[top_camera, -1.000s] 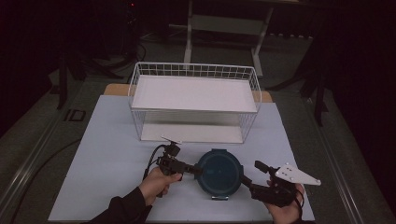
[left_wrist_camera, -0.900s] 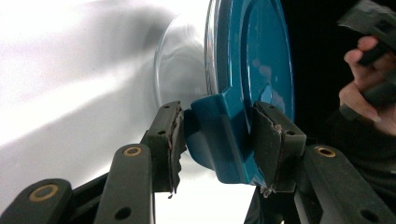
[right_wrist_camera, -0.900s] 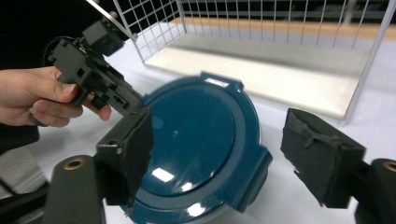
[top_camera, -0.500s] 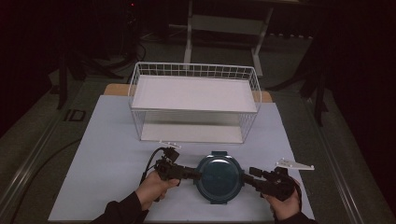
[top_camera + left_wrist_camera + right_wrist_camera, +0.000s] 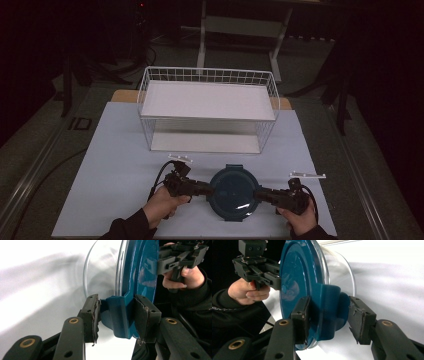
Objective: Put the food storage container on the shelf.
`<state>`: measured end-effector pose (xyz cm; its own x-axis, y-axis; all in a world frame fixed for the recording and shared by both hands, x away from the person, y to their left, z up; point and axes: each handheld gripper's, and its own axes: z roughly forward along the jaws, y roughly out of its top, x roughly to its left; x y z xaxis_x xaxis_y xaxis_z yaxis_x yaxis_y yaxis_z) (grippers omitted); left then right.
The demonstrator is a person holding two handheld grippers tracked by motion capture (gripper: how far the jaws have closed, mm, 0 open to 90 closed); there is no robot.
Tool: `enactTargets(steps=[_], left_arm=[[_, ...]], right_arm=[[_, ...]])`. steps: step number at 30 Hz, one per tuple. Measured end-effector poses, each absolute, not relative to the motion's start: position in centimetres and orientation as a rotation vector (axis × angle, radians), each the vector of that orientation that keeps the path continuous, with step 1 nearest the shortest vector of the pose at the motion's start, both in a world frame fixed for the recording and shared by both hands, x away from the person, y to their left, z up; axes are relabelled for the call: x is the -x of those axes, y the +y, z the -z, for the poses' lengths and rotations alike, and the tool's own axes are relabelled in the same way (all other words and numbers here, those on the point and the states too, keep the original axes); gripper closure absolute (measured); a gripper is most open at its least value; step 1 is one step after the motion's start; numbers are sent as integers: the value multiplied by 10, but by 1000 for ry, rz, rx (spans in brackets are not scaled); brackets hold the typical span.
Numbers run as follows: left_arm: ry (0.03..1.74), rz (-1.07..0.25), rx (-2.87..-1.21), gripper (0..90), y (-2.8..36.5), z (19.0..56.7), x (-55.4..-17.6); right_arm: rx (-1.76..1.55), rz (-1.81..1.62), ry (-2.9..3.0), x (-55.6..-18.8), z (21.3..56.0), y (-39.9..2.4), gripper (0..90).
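Two grippers meet at one round container (image 5: pixel 233 192), which sits on the white table (image 5: pixel 115 150) near its front edge, just before the white wire basket (image 5: pixel 207 107). It is a clear glass bowl under a teal plastic lid (image 5: pixel 297 277) with a latch tab on each side.

The left gripper (image 5: pixel 204 189) has its jaws partly closed around the lid's left latch tab (image 5: pixel 117 315); in the left gripper view both worn pads lie against the tab's faces, so it appears clamped. The right gripper (image 5: pixel 258 194) has just been closing its jaws around the right latch tab (image 5: pixel 328 312). One pad looks to sit against the lid side, while the far pad stands a little off the tab's rounded outer face — not yet a grip, as far as I can judge.

To do this step well, each pair of jaws should straddle its tab squarely, pads flat on the broad faces and not on the curved edge, since smooth plastic slips. The right jaws need to finish closing before any pull. Both hands should then work evenly — a lopsided lift could tip the bowl or drag it across the slick table. The glass wall is thin-looking and smooth, the lid glossy, and the pads' frayed rubber may catch unevenly.
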<state>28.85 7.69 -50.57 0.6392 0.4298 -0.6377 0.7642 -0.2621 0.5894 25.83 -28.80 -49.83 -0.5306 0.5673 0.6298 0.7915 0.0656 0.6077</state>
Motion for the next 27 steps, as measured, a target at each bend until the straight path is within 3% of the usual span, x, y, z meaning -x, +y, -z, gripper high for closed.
enactTargets(steps=[15, 27], left_arm=[[1005, 391, -1838, 574, 75, 505, -279], [962, 276, -1856, 571, 84, 479, -278]], right_arm=[[1401, 1447, -2097, -255, 498, -288, 559], [1365, 1532, -2118, -259, 482, -280, 558]])
